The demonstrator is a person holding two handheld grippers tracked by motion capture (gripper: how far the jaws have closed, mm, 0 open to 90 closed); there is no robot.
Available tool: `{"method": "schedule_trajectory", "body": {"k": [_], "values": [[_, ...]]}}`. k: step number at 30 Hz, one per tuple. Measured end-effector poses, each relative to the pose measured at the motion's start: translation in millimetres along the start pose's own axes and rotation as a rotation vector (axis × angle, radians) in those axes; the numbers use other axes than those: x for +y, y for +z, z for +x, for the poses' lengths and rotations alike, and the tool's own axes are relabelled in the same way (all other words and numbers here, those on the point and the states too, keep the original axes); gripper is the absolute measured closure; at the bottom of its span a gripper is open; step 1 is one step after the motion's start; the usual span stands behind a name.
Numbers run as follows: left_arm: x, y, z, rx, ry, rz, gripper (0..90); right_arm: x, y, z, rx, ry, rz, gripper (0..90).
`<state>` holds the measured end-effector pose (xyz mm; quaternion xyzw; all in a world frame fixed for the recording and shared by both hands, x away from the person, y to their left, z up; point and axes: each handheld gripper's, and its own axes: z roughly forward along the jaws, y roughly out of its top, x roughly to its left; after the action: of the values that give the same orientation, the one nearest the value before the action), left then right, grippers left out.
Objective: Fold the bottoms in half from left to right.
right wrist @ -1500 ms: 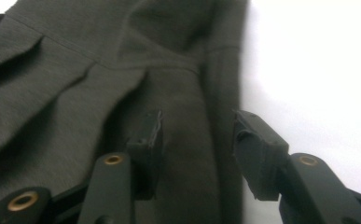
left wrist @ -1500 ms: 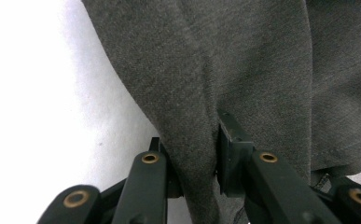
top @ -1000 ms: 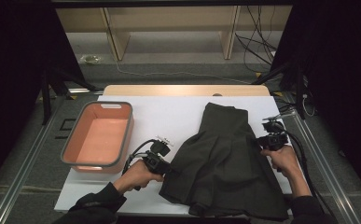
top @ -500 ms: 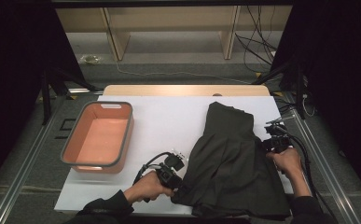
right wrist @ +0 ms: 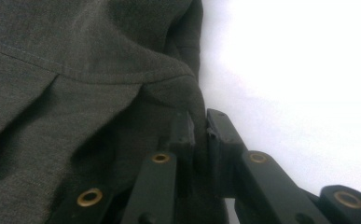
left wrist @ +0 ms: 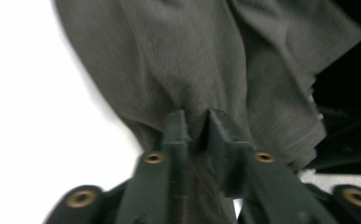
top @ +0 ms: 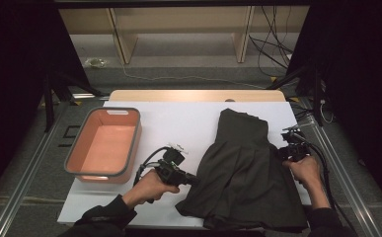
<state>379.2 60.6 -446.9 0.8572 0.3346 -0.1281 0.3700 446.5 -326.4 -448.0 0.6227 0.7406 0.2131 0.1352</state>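
I am dragging the dark skirt's left edge inward with my left gripper clamped on its cloth, while my right gripper, jaws just easing open a little, is pinching the right edge, so the fold is under way.

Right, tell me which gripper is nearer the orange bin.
The left gripper, clamped on the dark garment's left edge; the right gripper pinches its far edge, away from the orange bin.

Left gripper: black body, black cable looping off lower left of the high view, small white tag on top. Right gripper: black, cable trailing down the right edge. Jaws: black, flat-ended, brass-ringed screw holes along the arms. Sleeves: dark, long, at lower frame.
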Motion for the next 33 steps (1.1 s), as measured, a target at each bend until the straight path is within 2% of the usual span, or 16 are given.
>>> {"method": "schedule_trajectory", "body": {"k": [2, 4, 9, 12, 15, 16, 19, 22, 25, 30, 33], "values": [[-1.2, 13.0, -4.3, 0.008, 0.015, 0.027, 87.1, -0.1, 0.4, 0.5, -0.001, -0.001, -0.001, 81.7], [0.0, 23.7, -8.6, 0.013, 0.031, 0.046, 87.9, 0.0, 0.8, 0.8, -0.003, 0.001, 0.002, 81.7], [-3.1, 52.7, -13.2, 0.023, 0.032, 0.094, 88.5, 0.1, 1.5, 0.1, -0.012, -0.005, 0.004, 81.5], [-3.1, 53.6, -17.5, 0.017, 0.039, 0.100, 88.1, -0.3, 2.5, -0.4, -0.026, -0.010, 0.004, 81.5], [-5.2, 47.7, -15.8, -0.056, -0.007, 0.117, 80.2, -1.0, 4.1, 0.9, -0.043, -0.027, 0.012, 79.3], [-5.8, 44.1, -16.6, -0.065, -0.003, 0.115, 76.8, -1.1, 4.4, 1.4, -0.048, -0.028, 0.011, 78.1], [0.5, 26.8, -16.6, -0.063, 0.006, 0.062, 68.8, -1.0, 2.7, 0.6, -0.045, -0.022, 0.004, 73.0], [11.0, 8.8, -11.6, -0.021, -0.001, -0.014, 61.6, -0.9, -1.1, -1.8, -0.020, -0.013, -0.012, 64.1], [19.1, -2.2, -0.1, 0.030, -0.026, -0.066, 55.3, -1.4, -6.7, -4.8, -0.004, -0.030, -0.033, 58.2], [26.1, -1.4, 17.7, 0.103, -0.077, -0.102, 45.9, -4.3, -17.5, -8.8, 0.027, -0.023, -0.063, 51.2], [28.7, 8.5, 25.6, 0.106, -0.117, -0.094, 38.0, -6.4, -18.1, -5.8, 0.037, -0.032, -0.060, 48.6]]}}
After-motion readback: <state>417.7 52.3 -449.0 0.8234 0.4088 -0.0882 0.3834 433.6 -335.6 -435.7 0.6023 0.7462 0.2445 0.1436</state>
